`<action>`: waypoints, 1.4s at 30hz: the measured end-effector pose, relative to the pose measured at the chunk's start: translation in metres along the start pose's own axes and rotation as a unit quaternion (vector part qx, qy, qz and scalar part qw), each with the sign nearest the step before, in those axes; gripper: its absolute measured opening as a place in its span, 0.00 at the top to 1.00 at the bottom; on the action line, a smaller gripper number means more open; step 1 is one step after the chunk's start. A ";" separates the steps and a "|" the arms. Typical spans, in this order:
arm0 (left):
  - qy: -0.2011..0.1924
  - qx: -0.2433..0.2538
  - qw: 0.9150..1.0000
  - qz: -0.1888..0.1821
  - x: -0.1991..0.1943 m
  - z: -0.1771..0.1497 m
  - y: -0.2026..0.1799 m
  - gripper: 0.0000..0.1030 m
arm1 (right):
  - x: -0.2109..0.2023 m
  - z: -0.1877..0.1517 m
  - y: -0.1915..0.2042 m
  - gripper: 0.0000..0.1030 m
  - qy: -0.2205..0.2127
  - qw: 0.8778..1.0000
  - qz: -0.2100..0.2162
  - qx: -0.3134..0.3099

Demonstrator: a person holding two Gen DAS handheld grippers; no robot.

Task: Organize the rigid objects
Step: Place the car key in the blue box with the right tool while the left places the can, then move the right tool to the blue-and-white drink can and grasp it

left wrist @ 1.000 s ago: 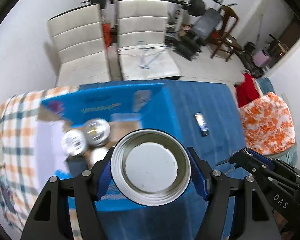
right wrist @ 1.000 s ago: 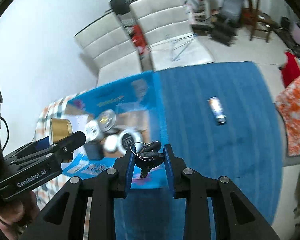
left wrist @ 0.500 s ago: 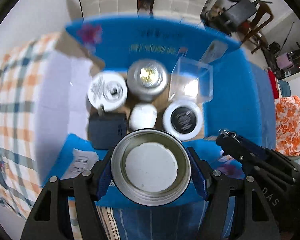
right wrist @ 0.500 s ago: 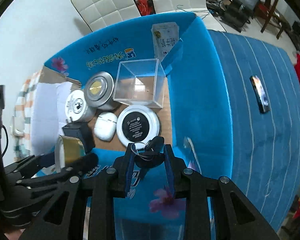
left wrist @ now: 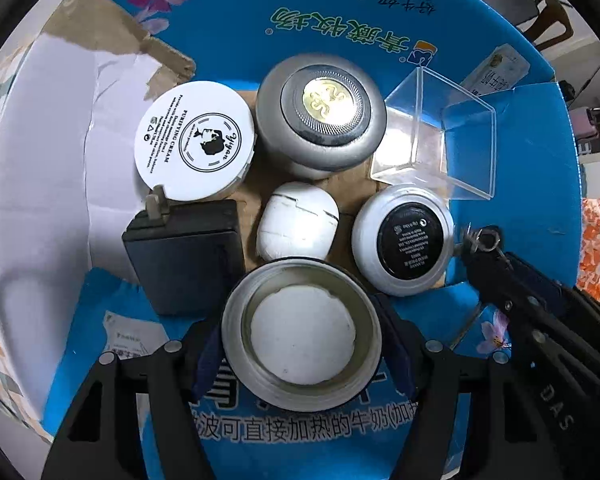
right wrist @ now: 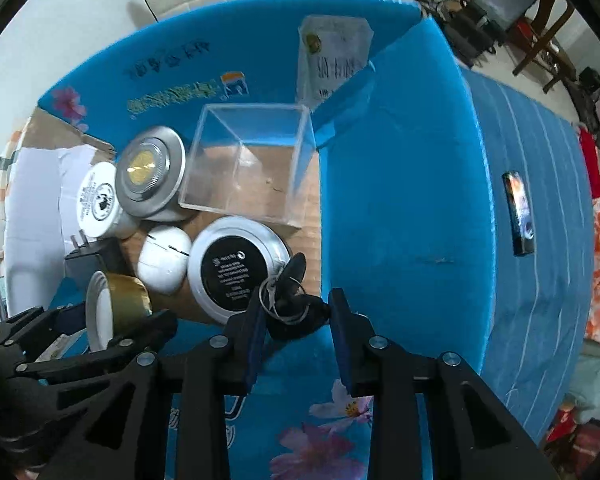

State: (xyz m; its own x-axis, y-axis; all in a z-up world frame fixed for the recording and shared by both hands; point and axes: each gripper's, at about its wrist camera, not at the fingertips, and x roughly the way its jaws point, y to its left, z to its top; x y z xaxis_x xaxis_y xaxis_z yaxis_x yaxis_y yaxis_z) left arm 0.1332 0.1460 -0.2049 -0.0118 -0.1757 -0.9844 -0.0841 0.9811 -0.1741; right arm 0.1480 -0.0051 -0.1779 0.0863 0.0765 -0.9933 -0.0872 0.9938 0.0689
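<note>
Grippers hang over an open blue cardboard box (left wrist: 340, 20), one in each of the person's hands. The left gripper (left wrist: 300, 344) has its two fingers closed against the sides of a round gold jar lid (left wrist: 302, 334), its pale inner face turned toward the camera. The right gripper (right wrist: 296, 320) pinches a bunch of dark keys on a wire ring (right wrist: 290, 300) between its blue-padded fingers, just above the box's near right corner.

Inside the box, on its brown floor, lie six things close together. Along the near edge: a black plug adapter (left wrist: 184, 252), a white egg-shaped case (left wrist: 298, 226) and a white jar with a black label (left wrist: 406, 240). Behind them, toward the far wall: a white cream jar (left wrist: 194, 140), a silver jar with a gold centre (left wrist: 320, 114), and a clear plastic cube (left wrist: 436, 136) in the far right corner.

Outside the box, to its right, a small dark bar-shaped object (right wrist: 518, 214) rests on the blue striped cloth (right wrist: 540, 280).
</note>
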 end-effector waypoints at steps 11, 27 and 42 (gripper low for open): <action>0.021 -0.006 1.000 -0.005 0.006 0.002 -0.001 0.28 | 0.007 -0.010 -0.006 0.68 0.015 1.000 0.000 -0.005; -0.021 -0.010 0.999 0.037 -0.038 -0.038 0.018 0.10 | -0.039 -0.034 0.007 0.10 -0.039 0.997 -0.066 -0.032; -0.128 -0.007 0.990 0.058 -0.138 -0.064 -0.003 0.10 | -0.152 -0.075 0.003 0.08 -0.112 0.993 -0.013 -0.026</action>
State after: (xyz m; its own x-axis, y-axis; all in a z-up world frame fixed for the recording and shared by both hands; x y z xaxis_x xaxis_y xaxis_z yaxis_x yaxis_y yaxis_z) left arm 0.0711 0.1622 -0.0664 0.2295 -0.0339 -0.9727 -0.1111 0.9919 -0.0608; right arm 0.0602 -0.0198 -0.0337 0.3068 0.0731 -0.9490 -0.1330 0.9906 0.0333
